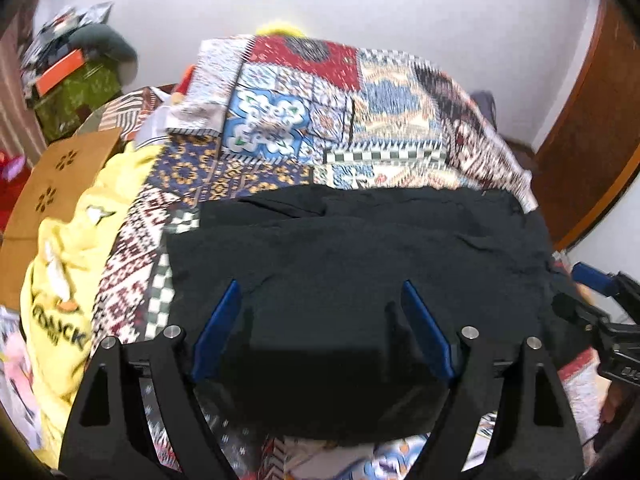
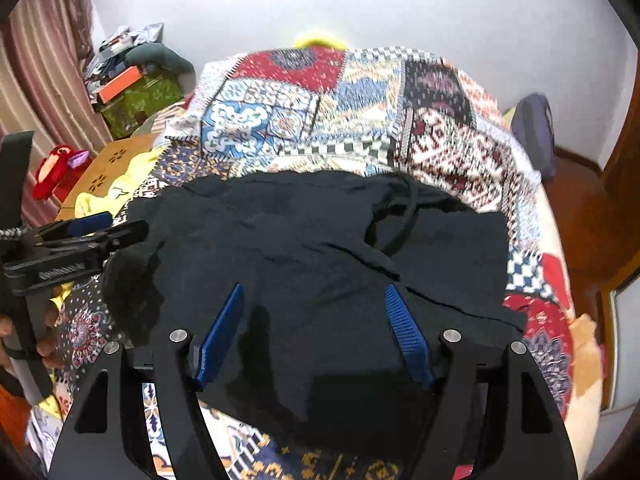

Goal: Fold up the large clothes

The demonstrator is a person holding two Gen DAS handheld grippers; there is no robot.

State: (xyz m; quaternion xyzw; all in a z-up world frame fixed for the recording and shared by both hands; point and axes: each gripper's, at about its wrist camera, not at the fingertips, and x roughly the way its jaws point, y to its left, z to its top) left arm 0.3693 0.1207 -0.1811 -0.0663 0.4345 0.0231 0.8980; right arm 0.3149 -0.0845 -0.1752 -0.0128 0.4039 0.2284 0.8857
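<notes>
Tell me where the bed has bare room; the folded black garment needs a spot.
Free: patchwork bedspread beyond the black garment, toward the white wall. Crowded: the side with the yellow shirt and cardboard.

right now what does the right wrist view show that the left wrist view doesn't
Only the right wrist view: a red plush toy by the curtain, a black cord lying on the garment, and the left gripper from the side, at the garment's left edge.

Only the left wrist view: the print on the yellow shirt, and the right gripper at the garment's right edge.

Both: the black garment spread on the patchwork bedspread, each view's own blue-padded jaws open above it, and the brown box.
</notes>
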